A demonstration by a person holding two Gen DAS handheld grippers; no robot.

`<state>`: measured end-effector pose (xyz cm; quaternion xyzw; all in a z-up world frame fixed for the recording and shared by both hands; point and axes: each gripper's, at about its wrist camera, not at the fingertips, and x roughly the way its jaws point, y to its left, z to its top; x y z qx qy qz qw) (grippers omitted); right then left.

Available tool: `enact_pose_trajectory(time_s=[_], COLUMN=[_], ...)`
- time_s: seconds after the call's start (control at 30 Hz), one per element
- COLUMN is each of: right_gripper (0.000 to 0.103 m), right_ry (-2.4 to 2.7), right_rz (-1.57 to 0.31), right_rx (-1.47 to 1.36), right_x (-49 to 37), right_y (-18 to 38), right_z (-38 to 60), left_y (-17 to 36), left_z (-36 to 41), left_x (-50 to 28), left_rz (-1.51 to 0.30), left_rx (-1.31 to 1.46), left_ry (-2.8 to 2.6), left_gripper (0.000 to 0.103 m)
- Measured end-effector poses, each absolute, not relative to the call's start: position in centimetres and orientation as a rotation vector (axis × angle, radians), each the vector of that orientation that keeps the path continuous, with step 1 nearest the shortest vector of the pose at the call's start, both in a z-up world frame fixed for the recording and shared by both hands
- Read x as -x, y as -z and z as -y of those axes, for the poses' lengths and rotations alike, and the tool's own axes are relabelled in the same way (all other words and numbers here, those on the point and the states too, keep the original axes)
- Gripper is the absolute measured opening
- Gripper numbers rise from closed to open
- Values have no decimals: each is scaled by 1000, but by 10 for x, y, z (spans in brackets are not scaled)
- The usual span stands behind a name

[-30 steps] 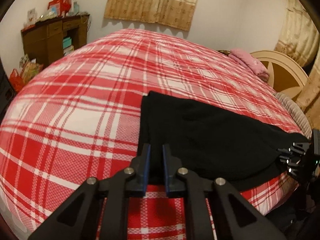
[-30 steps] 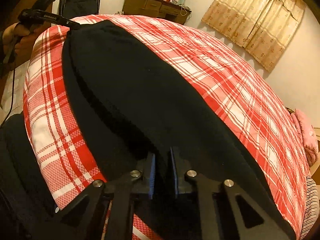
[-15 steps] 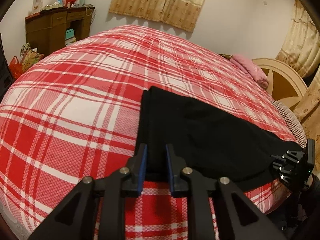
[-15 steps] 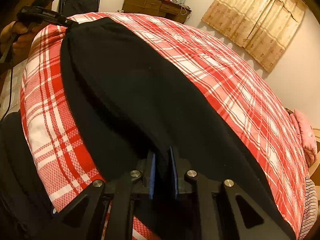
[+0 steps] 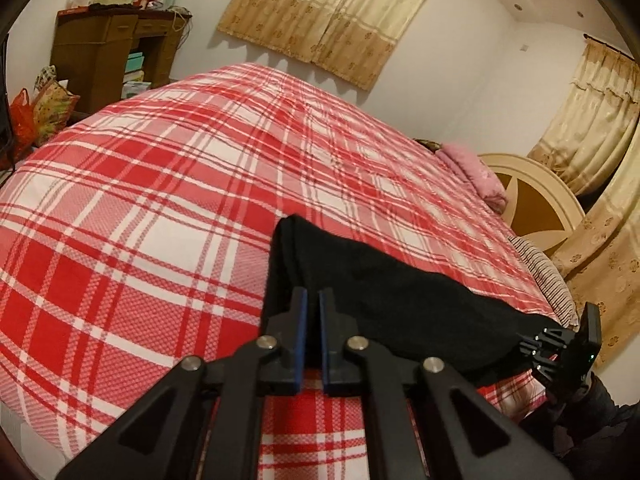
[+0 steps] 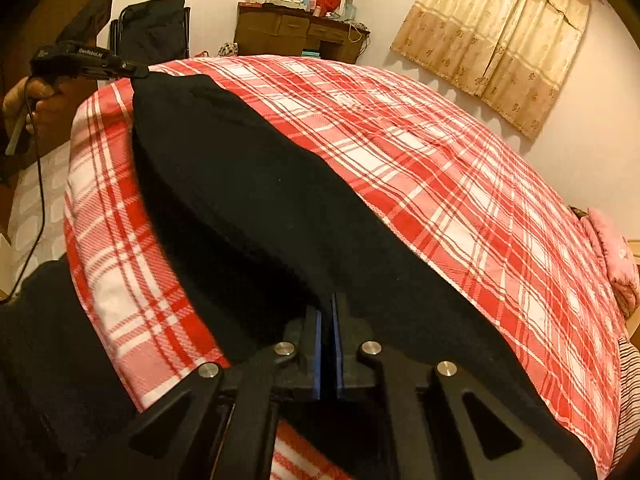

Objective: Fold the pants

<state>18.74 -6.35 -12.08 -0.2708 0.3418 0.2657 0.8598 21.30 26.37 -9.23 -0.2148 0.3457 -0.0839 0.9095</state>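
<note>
Both ends have lifted since before: left gripper [image 5: 313,312] and right gripper [image 6: 327,322] pinch the pants [image 6: 248,200], jaws nearly closed, stretching them for folding.

plaid bedspread [image 5: 160,208] | pink pillow [image 5: 476,172] | wooden desk [image 5: 108,48] | curtains [image 5: 320,16] | headboard [image 5: 536,200]

White lettering is showing along the side of the left gripper [image 6: 138,72] in the right wrist view, appearing to read "GenRobot.AI", though blur is making the letters uncertain. Nothing else is proving legible.
</note>
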Motion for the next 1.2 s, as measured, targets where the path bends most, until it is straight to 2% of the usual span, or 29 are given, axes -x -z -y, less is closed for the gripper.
enact_pose_trajectory(time_s=[0.33,0.4,0.5,0.57,0.63,0.7,0.73,0.83,0.9,1.0,1.2], right_gripper=[4,5,6,6,6,8,9,24,60,62,62], right_ry=[-584,-588,-607,-631,-648,-668,-672,-691,-725,-805,-798], right_rz=[-821,-820,-834,-854,-858,-858,-852,-854,-861,-901,-914], right_rx=[602,627,646,657,649,618,602,521,453,352,346], right_x=[-187,-185,-184,-182,-179,-180,-182,-198,-210,-223,-233], right_y=[161,161,156,151,142,129,123,105,96,84,75], right_z=[55,53,54,56,62,68,70,75,77,72,53], left_y=[127,124,115,105,97,87,84,77,76,80,99], left_z=[-268,-266,-265,-266,-268,-264,-261,-241,-222,-190,-132], left_x=[-216,-215,-211,-205,-198,-193,-192,-200,-212,-230,-253], left_rz=[-783,-790,-788,-759,-721,-680,-669,-655,-653,-663,-707], left_rx=[427,383,319,288,293,266,255,249,245,224,172], left_ry=[137,114,66,16,0,-28,-30,26,84,164,296], left_gripper=[7,16,20,31,55,63,63,63,63,63,63])
